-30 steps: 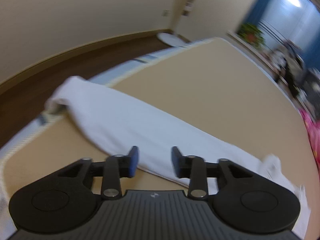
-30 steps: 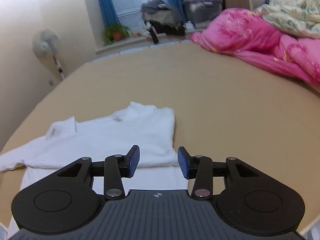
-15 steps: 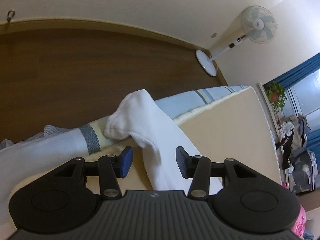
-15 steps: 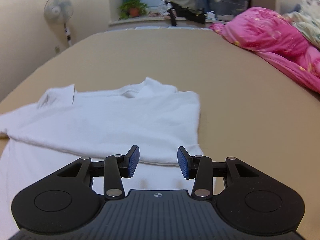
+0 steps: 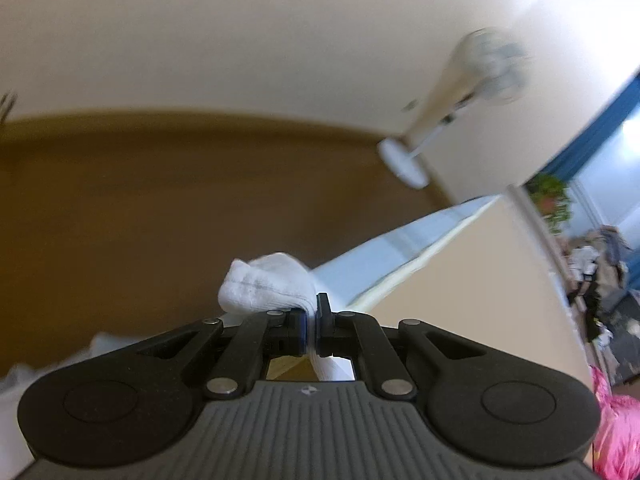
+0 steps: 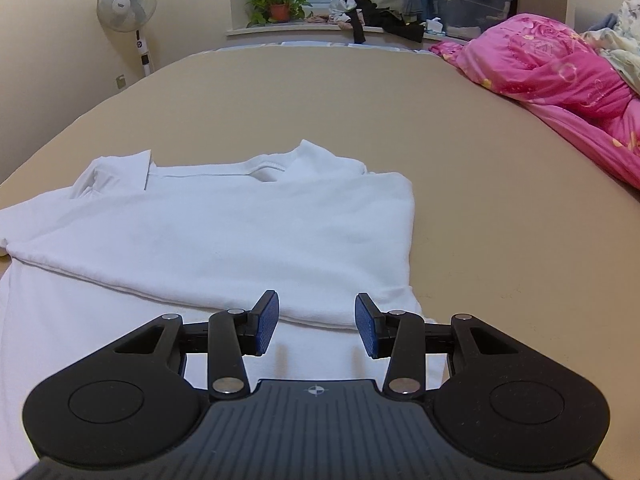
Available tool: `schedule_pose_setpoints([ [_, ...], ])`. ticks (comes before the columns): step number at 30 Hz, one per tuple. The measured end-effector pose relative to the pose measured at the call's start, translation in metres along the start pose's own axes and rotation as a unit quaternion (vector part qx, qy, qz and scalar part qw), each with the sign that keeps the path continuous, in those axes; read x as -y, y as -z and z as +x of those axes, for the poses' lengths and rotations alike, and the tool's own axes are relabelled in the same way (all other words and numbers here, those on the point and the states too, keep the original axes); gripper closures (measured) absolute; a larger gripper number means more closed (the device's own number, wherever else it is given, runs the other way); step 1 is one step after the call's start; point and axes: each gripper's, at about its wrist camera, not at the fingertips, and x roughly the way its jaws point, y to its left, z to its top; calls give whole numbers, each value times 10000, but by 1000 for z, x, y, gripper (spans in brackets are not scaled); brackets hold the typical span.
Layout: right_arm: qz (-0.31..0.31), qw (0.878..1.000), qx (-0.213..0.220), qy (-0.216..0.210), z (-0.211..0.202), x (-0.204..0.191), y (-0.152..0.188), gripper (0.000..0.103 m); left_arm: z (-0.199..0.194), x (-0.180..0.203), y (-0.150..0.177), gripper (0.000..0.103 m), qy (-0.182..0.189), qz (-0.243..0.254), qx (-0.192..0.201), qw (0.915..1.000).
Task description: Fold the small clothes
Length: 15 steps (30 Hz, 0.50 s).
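In the left wrist view, the left gripper [image 5: 312, 326] is seen clamped on the cuff end of a white sleeve [image 5: 266, 286]; its jaws have just been closing, and the fabric is pinched between the blue pads at the centre of the frame, bunched to the upper left of them. The bed edge [image 5: 400, 272] runs diagonally toward the upper right. In the right wrist view, the right gripper [image 6: 316, 324] is held with its jaws apart and nothing between them, just above the white shirt [image 6: 240, 232], which is spread partly folded across the lower left and centre of the tan bed surface [image 6: 500, 220]. A pink quilt [image 6: 560, 80] is bunched at the upper right.
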Motion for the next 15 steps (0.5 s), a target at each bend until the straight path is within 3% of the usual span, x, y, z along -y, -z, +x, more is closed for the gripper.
schedule_pose_setpoints([
  [1, -22, 10000, -4, -3, 0, -1, 0, 59, -2, 5, 1, 99, 3, 103, 44, 9999],
  [4, -33, 10000, -26, -6, 0, -1, 0, 59, 16, 8, 12, 99, -688, 238, -365, 9967],
  [6, -9, 10000, -42, 45, -1, 1, 0, 59, 13, 17, 17, 99, -931, 302, -307, 9947],
  [10, 272, 9995, -13, 156, -8, 15, -2, 59, -32, 93, 32, 99, -266, 995, 374, 9940],
  [12, 516, 9985, 4, 206, -12, 25, -2, 61, -52, 150, 56, 99, 194, 1296, 374, 9907],
  [14, 791, 9967, 66, 171, -17, 37, -2, 83, -74, 216, 95, 99, 790, 1760, 311, 9807],
  [15, 884, 9959, 96, 136, -20, 41, -2, 88, -87, 253, 121, 99, 1116, 2012, 274, 9728],
])
